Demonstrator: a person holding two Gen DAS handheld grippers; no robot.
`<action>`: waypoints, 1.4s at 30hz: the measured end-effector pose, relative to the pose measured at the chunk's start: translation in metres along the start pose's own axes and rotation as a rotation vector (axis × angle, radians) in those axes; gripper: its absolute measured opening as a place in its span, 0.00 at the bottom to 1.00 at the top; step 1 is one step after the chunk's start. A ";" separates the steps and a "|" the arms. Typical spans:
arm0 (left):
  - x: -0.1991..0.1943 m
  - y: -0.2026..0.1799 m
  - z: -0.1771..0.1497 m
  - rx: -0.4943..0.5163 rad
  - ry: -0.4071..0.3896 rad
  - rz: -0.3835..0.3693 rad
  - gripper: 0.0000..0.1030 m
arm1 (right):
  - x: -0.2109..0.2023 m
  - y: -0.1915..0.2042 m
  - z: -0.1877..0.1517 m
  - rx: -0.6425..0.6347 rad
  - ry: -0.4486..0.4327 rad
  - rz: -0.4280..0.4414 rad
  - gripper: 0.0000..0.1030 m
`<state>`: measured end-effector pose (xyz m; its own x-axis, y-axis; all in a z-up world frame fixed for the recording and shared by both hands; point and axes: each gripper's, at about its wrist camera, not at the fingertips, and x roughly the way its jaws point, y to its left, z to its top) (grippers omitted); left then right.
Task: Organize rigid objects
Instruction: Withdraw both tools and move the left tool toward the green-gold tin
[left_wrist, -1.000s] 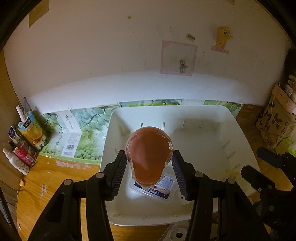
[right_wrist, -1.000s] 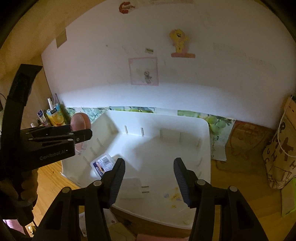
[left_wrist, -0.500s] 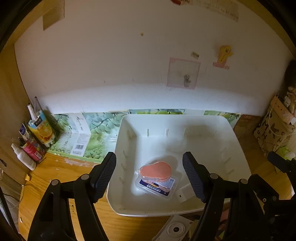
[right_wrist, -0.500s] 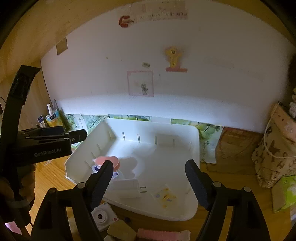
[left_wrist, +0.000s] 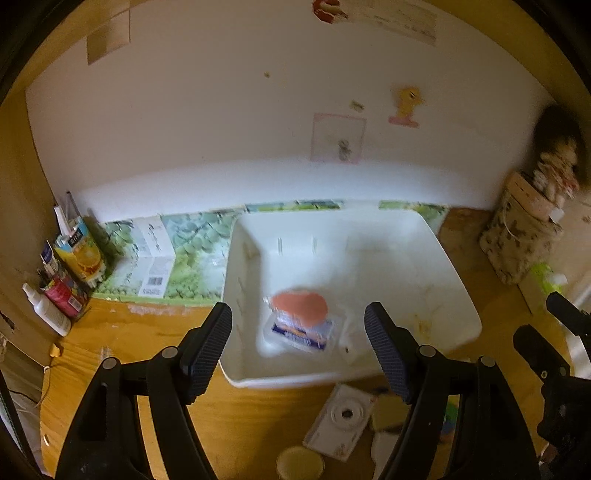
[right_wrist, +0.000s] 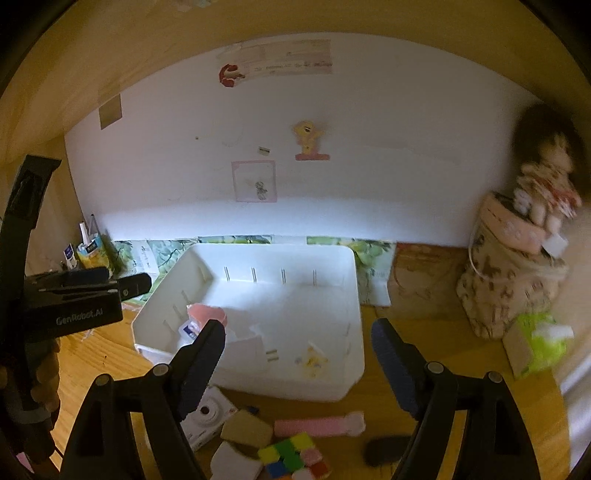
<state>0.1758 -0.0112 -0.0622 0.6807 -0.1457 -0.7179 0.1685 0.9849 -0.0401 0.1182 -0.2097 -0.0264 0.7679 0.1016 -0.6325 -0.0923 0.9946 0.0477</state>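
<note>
A white bin stands on the wooden table. Inside it an orange-pink round object lies on a clear packet with a blue label. My left gripper is open and empty above the bin's near edge. My right gripper is open and empty, held back from the bin. In front of the bin lie a white toy camera, a tan block, a pink stick-shaped object and a colour cube.
Drink cartons and bottles stand at the left wall. A patterned fabric bag with a doll on top stands at the right, with a green packet beside it. A yellow round lid and a dark object lie near the table's front.
My left gripper opened and let the orange-pink object drop onto the packet in the bin. Both grippers have pulled back and up, so the items before the bin came into view.
</note>
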 end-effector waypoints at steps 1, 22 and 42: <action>0.000 -0.001 -0.003 0.010 0.014 -0.009 0.75 | -0.004 0.001 -0.005 0.015 0.003 -0.008 0.80; -0.058 0.016 -0.106 -0.043 0.243 0.027 0.75 | -0.052 0.010 -0.088 0.136 0.213 0.022 0.80; -0.062 0.048 -0.187 0.117 0.512 0.165 0.80 | -0.037 0.027 -0.154 0.201 0.401 0.157 0.80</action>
<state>0.0086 0.0629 -0.1493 0.2757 0.1028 -0.9557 0.1871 0.9695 0.1583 -0.0100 -0.1900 -0.1205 0.4451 0.2735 -0.8527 -0.0328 0.9566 0.2897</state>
